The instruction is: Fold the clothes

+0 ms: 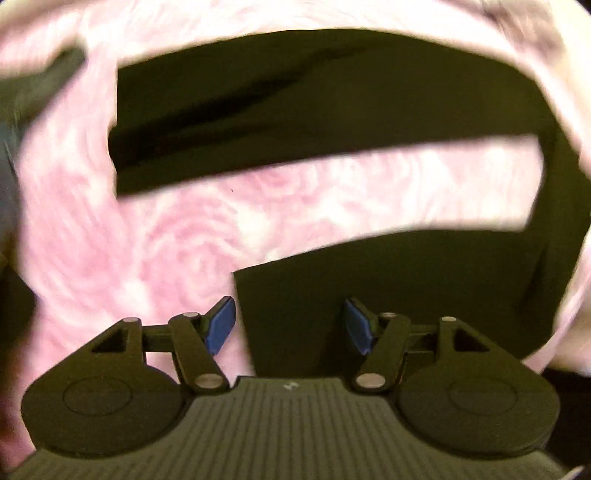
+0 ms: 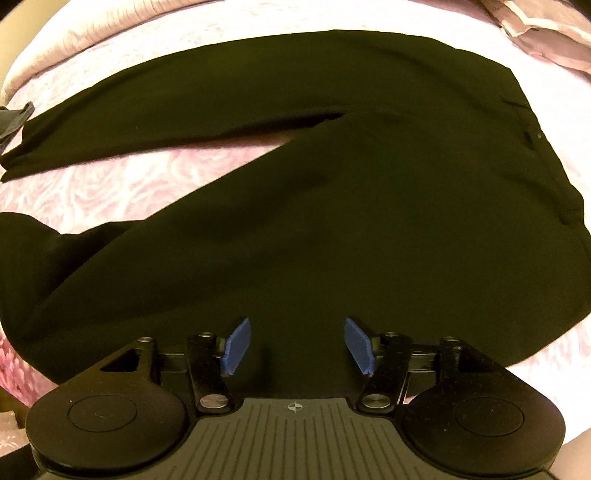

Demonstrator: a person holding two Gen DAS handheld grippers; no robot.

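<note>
A pair of black trousers (image 2: 332,206) lies spread flat on a pink rose-patterned bedspread (image 2: 110,184), the two legs running off to the left. In the left wrist view, which is motion-blurred, the far leg (image 1: 295,103) and the near leg's cuff end (image 1: 388,295) show with pink cover between them. My left gripper (image 1: 290,325) is open just above the near leg's cuff corner, its blue pads holding nothing. My right gripper (image 2: 297,347) is open over the upper part of the near leg, close to the cloth, also holding nothing.
A pale pink quilt (image 2: 92,29) lies along the far side of the bed, and a folded pale cloth (image 2: 546,40) sits at the far right. A small grey item (image 2: 14,118) lies by the far leg's cuff at the left edge.
</note>
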